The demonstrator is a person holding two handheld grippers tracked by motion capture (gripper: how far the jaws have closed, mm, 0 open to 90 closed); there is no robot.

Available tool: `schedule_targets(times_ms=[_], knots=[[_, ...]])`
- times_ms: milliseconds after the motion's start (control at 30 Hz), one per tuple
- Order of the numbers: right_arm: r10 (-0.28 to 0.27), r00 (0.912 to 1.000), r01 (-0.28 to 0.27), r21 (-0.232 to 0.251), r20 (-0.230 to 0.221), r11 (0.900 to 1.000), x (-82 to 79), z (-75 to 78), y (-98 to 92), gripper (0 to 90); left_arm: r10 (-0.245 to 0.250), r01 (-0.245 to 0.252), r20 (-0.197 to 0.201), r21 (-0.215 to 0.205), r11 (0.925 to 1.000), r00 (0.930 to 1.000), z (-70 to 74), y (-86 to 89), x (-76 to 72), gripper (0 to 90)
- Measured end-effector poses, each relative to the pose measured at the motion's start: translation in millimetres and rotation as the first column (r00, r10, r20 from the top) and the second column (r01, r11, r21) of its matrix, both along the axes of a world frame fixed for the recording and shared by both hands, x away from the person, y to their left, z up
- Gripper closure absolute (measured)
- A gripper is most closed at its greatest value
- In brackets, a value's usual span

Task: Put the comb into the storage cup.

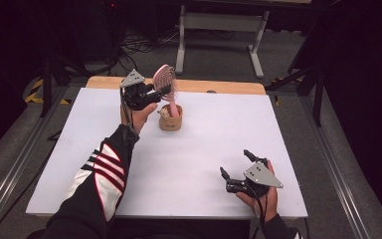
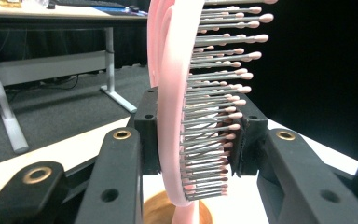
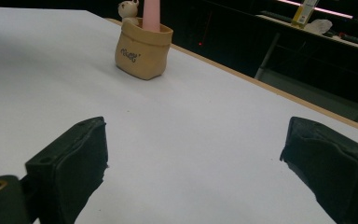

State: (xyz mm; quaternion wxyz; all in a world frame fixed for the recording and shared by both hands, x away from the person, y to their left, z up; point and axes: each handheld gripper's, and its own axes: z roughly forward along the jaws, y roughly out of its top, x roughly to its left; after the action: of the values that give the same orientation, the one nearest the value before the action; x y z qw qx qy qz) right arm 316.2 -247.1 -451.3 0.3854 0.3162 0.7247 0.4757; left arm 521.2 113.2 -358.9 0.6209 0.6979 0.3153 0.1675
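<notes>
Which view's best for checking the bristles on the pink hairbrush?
The left gripper view: the hairbrush is up close between the left gripper jaws, each bristle and its tip distinct. The high view shows the whole brush standing in the tan holder, bristles unresolved. The right gripper view shows just the handle.

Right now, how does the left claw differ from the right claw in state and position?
The left claw is shut on the pink hairbrush, one jaw on its back and one on its bristles; the right claw is open and holds nothing. The left claw is raised at the far side, above the tan holder; the right claw sits low near the table's front edge. Both are black, hand-held two-jaw claws.
</notes>
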Motion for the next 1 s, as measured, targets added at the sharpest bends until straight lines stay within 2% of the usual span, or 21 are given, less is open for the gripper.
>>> schedule_targets(times_ms=[467, 500, 900, 1000], knots=[[0.005, 1.0000, -0.005, -0.008, -0.001, 1.000, 0.3, -0.6, 1.9, 7.4, 0.013, -0.014, -0.039, -0.008, 0.9999, 0.9991, -15.6, -3.8, 3.5, 63.0], [0.005, 1.0000, -0.005, -0.007, -0.003, 1.000, 0.6, -0.8, 2.0, 7.5, 0.013, -0.014, -0.041, -0.026, 0.9996, 0.9991, -17.6, -2.6, 4.1, 63.0], [0.011, 0.9999, -0.011, -0.017, -0.009, 1.000, 1.0, -2.0, 4.0, 7.4, 0.036, -0.039, -0.068, -0.049, 0.9981, 0.9971, -24.5, 8.0, 8.9, 62.1], [0.010, 0.9999, -0.010, -0.020, -0.009, 1.000, 1.0, -2.1, 4.0, 7.5, 0.044, -0.047, -0.075, -0.036, 0.9983, 0.9962, -26.1, 8.7, 9.7, 62.4]])
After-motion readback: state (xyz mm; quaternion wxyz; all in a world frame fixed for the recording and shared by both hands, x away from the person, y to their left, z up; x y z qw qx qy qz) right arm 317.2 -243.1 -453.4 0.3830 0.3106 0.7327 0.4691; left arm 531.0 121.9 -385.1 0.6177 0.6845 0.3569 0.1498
